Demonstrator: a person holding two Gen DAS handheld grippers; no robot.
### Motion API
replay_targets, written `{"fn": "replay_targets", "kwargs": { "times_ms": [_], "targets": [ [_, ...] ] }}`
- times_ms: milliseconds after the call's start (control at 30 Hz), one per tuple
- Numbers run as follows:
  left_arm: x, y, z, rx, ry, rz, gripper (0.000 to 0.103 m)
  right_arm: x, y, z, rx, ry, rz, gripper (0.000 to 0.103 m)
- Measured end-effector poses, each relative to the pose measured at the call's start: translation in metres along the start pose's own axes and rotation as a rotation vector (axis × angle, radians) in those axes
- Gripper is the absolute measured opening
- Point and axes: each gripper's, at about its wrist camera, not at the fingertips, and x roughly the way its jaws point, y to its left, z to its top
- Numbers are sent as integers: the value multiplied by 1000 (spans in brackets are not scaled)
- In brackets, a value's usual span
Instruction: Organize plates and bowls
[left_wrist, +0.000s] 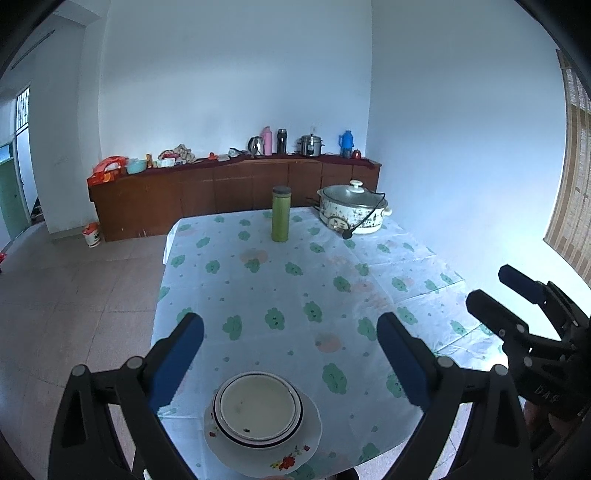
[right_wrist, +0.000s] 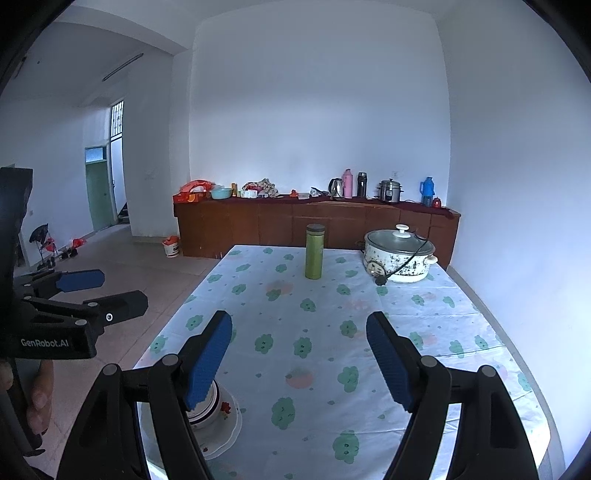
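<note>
both grippers hang spread wide and empty over the table (left_wrist: 295, 295): left gripper (left_wrist: 290, 354), right gripper (right_wrist: 299, 354). bowls (left_wrist: 258, 408) sit stacked on a flowered plate (left_wrist: 295, 456) at the near edge.

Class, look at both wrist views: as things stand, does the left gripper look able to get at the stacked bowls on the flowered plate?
Probably yes. The left gripper is open, and the bowls sit on the plate just ahead, between its fingers. Nothing lies between them; the right gripper is off to the side.
</note>
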Motion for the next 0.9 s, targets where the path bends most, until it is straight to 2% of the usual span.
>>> {"fn": "replay_targets", "kwargs": {
  "times_ms": [200, 300, 900],
  "targets": [
    [-2, -3, 2, 6, 0, 10, 98, -4, 1, 2, -6, -10, 0, 77],
    [-3, -3, 3, 1, -1, 16, 103, -5, 2, 3, -10, -15, 0, 77],
    [5, -2, 8, -2, -15, 56, 103, 8, -6, 6, -13, 1, 16, 77]
  ]
}}
